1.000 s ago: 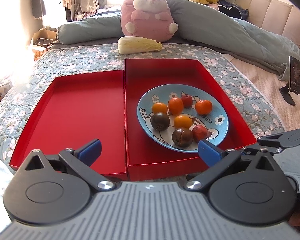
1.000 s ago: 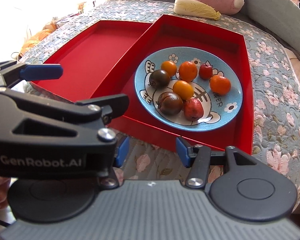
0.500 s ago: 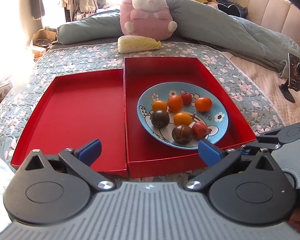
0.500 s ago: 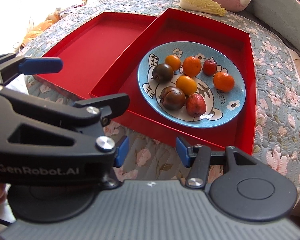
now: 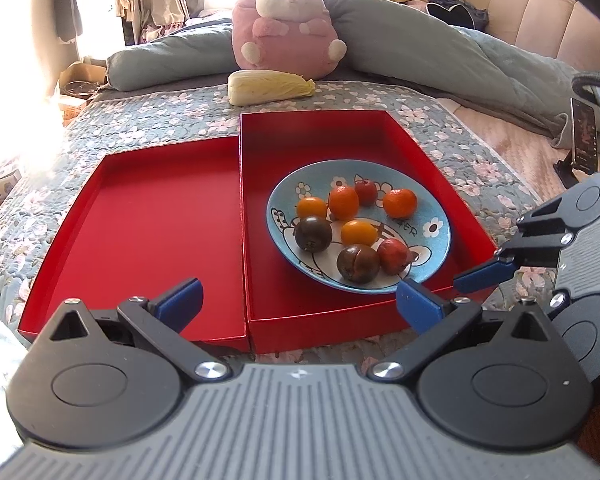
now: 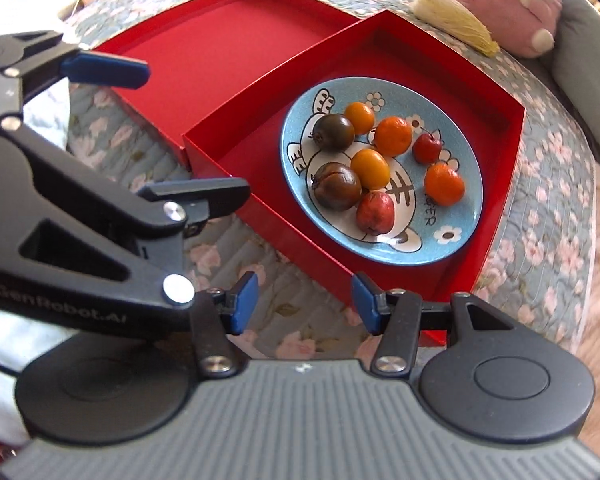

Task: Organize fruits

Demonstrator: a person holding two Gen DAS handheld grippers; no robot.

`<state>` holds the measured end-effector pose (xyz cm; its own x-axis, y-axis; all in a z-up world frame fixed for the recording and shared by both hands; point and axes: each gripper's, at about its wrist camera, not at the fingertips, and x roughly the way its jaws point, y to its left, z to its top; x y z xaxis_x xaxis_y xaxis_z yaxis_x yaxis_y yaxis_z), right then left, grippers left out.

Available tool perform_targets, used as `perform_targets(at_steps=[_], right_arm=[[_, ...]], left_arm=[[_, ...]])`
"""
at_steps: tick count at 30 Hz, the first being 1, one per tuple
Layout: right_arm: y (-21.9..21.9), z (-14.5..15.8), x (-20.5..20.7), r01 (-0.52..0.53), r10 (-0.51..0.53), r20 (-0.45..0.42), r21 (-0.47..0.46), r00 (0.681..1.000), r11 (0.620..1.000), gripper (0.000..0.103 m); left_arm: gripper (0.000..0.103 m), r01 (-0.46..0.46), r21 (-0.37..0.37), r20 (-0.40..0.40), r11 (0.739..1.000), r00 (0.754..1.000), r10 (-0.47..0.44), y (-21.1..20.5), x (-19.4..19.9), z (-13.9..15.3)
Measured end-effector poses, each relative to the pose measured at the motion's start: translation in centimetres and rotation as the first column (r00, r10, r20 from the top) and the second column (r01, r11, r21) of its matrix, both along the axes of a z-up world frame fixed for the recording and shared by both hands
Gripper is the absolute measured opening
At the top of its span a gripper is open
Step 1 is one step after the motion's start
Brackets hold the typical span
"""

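A blue plate (image 5: 440, 236) with several small fruits, orange, dark brown and red, sits in the right red tray (image 5: 320, 320). The left red tray (image 5: 148, 232) beside it holds nothing. The plate (image 6: 464, 236) and both trays also show in the right wrist view. My left gripper (image 5: 298, 300) is open and empty, hovering before the near edges of the trays. My right gripper (image 6: 304, 300) is open and empty, above the quilt before the right tray's near corner (image 6: 340, 276). The left gripper's side (image 6: 60, 184) shows in the right wrist view.
The trays lie on a flowered quilt (image 5: 140, 132) on a bed. A napa cabbage (image 5: 270, 86) and a pink plush toy (image 5: 288, 28) lie behind the trays. A grey duvet (image 5: 420, 48) runs along the back. A phone on a stand (image 5: 584, 140) is at right.
Both grippers have drawn back and risen slightly from the trays. The right gripper has swung to the right, so the plate now lies more centred ahead of it. Both stay open.
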<state>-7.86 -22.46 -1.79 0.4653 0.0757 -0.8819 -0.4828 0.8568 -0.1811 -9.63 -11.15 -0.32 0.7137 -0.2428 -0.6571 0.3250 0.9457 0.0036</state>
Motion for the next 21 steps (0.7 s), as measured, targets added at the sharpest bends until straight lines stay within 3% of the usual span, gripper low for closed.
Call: perform_targets(at_steps=[8,21], right_arm=[[-0.07,0.13,1.11,-0.117,0.114,-0.037,-0.071,0.993,0.991,0.055],[-0.04,-0.18,0.96,-0.129,0.127,-0.038,-0.053,0.991,0.990,0.055]], left_arm=[[0.103,0.003,0.005,-0.002,1.000,1.000,-0.003,-0.22,0.03,-0.11],[0.102,0.005,-0.020,-0.012,1.000,1.000,-0.005,-0.07,-0.10,-0.32]])
